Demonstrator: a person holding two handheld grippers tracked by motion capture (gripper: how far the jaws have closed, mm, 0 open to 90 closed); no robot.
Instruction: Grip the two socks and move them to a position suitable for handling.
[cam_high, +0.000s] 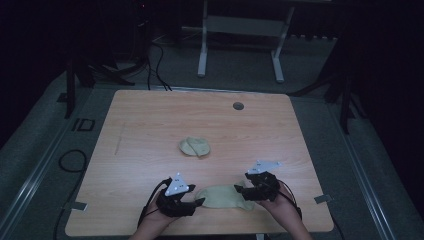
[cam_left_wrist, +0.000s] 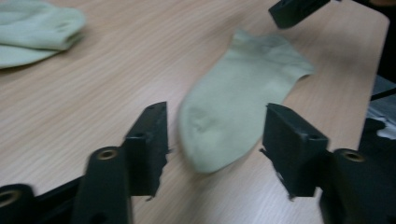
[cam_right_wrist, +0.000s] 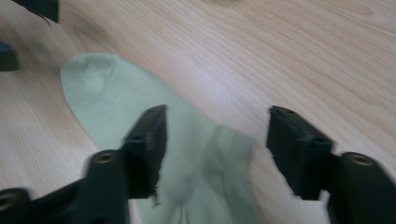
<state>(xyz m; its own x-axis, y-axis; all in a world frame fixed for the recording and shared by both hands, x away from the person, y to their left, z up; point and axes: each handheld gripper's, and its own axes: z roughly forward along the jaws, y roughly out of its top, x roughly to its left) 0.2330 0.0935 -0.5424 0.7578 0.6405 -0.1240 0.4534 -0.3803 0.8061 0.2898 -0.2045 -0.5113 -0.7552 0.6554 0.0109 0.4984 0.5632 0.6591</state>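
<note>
A pale green sock (cam_high: 223, 196) lies flat near the front edge of the wooden table (cam_high: 150, 115). My left gripper (cam_high: 196, 206) is at its toe end and my right gripper (cam_high: 241, 192) at its cuff end. In the left gripper view the jaws of the left gripper (cam_left_wrist: 217, 135) stand apart, with the toe of the sock (cam_left_wrist: 238, 98) on the table between them, untouched. In the right gripper view the right gripper (cam_right_wrist: 217, 135) is open too, over the ribbed cuff of the sock (cam_right_wrist: 121, 107). A second sock (cam_high: 195, 146), folded over, rests at mid-table.
A round cable hole (cam_high: 238, 106) sits near the table's far edge. Beyond the table, the white legs of another desk (cam_high: 202, 45) stand on grey floor, with cables (cam_high: 157, 65) trailing. The folded sock (cam_left_wrist: 37, 28) lies at the upper left of the left gripper view.
</note>
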